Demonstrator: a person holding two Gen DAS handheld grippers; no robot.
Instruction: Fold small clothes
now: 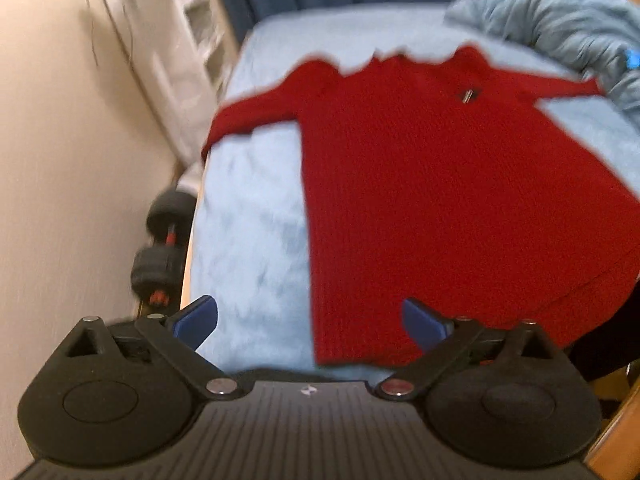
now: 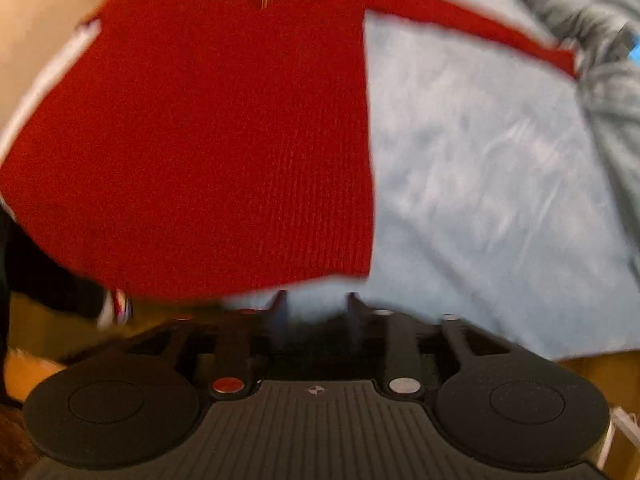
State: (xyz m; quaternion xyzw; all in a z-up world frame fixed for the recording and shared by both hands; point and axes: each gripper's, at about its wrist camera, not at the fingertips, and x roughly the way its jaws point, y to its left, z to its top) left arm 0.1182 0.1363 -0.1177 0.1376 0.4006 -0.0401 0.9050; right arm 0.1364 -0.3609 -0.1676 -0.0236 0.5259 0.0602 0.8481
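The red sweater (image 1: 440, 184) lies flat, sleeves toward nine and three, ready for folding; left gripper (image 1: 310, 322) gapes empty, right gripper (image 2: 316, 312) half-parted, empty.

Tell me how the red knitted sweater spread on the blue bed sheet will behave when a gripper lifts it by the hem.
The red knitted sweater will probably droop limply, since it lies flat with sleeves sprawled. Its ribbed knit likely grips rather than slips. It may drag on the blue bed sheet.

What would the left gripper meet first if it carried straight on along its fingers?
Most likely the lower hem area of the red sweater, near its edge on the light blue bedsheet. The left gripper is open and empty; depth is unclear.
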